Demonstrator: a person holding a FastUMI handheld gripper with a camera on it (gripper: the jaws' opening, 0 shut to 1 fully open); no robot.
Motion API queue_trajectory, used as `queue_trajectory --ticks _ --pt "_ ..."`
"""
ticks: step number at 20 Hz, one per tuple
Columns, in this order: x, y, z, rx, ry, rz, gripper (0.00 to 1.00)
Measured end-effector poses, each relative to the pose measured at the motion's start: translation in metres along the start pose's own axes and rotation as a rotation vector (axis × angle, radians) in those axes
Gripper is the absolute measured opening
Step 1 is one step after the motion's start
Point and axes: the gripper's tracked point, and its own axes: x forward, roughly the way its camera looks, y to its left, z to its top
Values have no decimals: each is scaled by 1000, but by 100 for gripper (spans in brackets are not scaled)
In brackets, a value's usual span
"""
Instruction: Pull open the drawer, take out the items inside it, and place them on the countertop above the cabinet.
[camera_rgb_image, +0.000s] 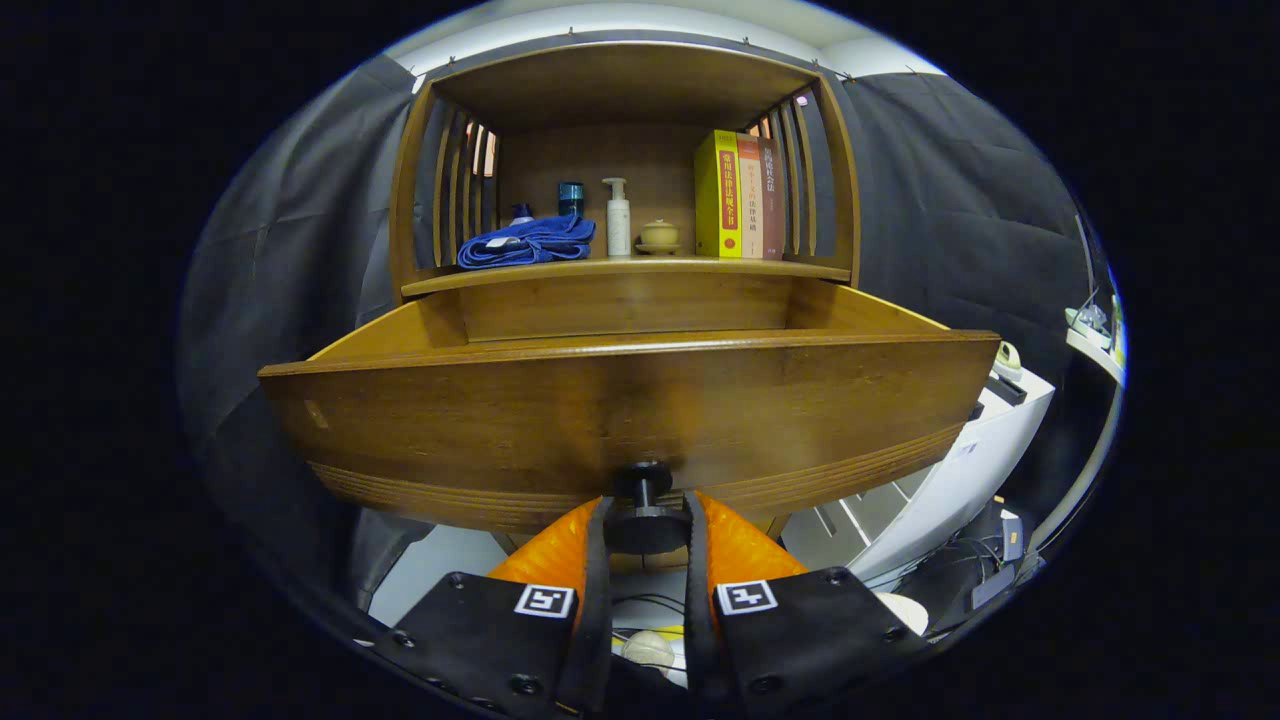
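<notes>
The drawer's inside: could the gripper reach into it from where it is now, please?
Probably not yet. The gripper is shut on the knob, low before the drawer front, whose top edge stands between it and the inside.

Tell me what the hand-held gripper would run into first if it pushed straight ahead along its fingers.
The hand-held gripper is shut on the drawer knob, so pushing ahead would drive the knob and the drawer front back toward the cabinet; nothing else lies between.

Brown wood drawer (630, 420) w/ black knob (643, 510); blue cloth (527, 243); white pump bottle (618, 220); yellow, orange & brown books (740, 195).
</notes>
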Motion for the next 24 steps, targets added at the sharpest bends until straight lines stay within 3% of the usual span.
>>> queue_trajectory --ticks 7,11,18,24 --pt "-6 -1 -1 23 12 0 41" --pt "-16 -7 25 13 -61 -50 61" --pt "-46 0 89 -48 -113 -35 98" --pt "-30 -5 160 13 -163 -39 98"
